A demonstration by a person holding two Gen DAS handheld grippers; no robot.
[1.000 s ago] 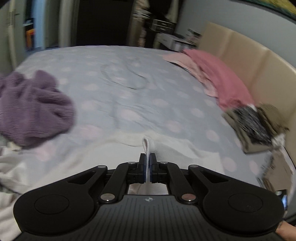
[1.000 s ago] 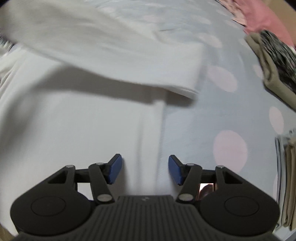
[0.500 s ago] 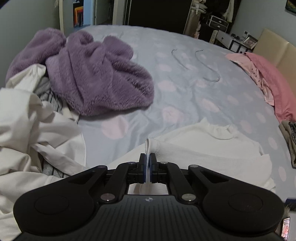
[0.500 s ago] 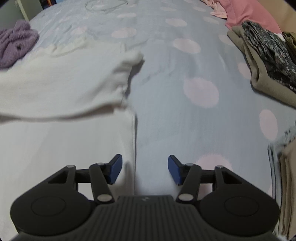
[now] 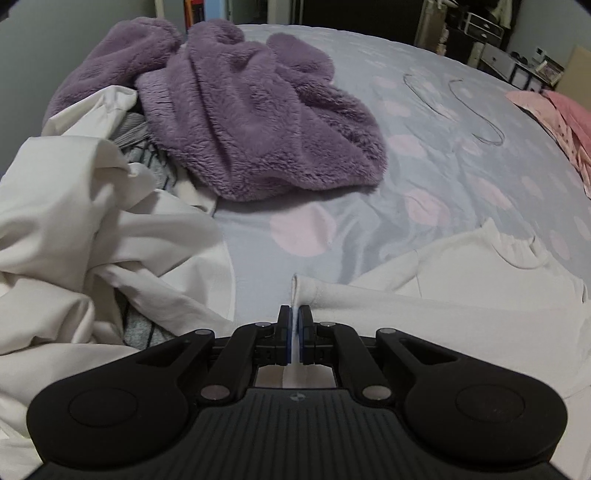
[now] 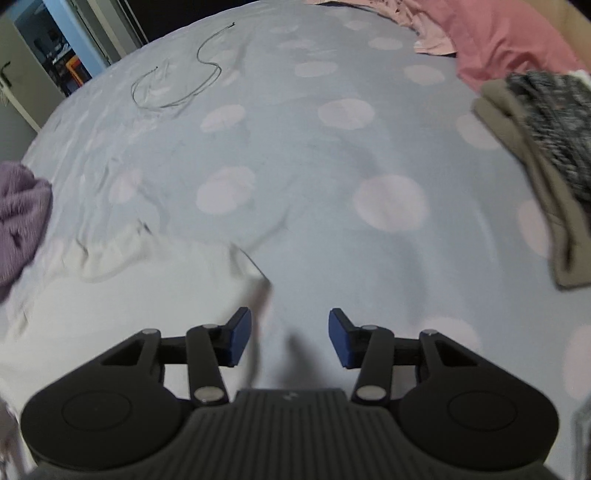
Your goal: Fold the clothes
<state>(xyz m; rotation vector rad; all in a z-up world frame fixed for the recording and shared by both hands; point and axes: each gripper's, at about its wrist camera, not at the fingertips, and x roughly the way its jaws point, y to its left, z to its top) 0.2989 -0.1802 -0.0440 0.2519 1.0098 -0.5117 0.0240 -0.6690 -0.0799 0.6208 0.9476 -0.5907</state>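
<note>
A white high-neck top point(image 5: 461, 295) lies flat on the spotted pale blue bedsheet point(image 5: 424, 122). My left gripper point(image 5: 294, 334) is shut on a thin fold at the top's left edge, low over the bed. The right wrist view shows the same white top point(image 6: 122, 295) at lower left, its collar toward the far side. My right gripper point(image 6: 290, 336) hovers by the top's right edge with its jaws closing; only sheet and the garment's edge show below them, and the blue pads point(image 6: 238, 334) press on nothing.
A purple fleece garment point(image 5: 251, 118) and a heap of white and striped clothes point(image 5: 85, 229) sit to the left. Pink bedding point(image 6: 498, 33) and folded olive and patterned clothes point(image 6: 535, 140) lie at the right. A thin wire point(image 6: 173, 77) rests on the far sheet.
The left gripper has swung left and dropped, carrying the white fold down to the bed. The right gripper has slid right off the top toward its edge, and its jaws have narrowed.
</note>
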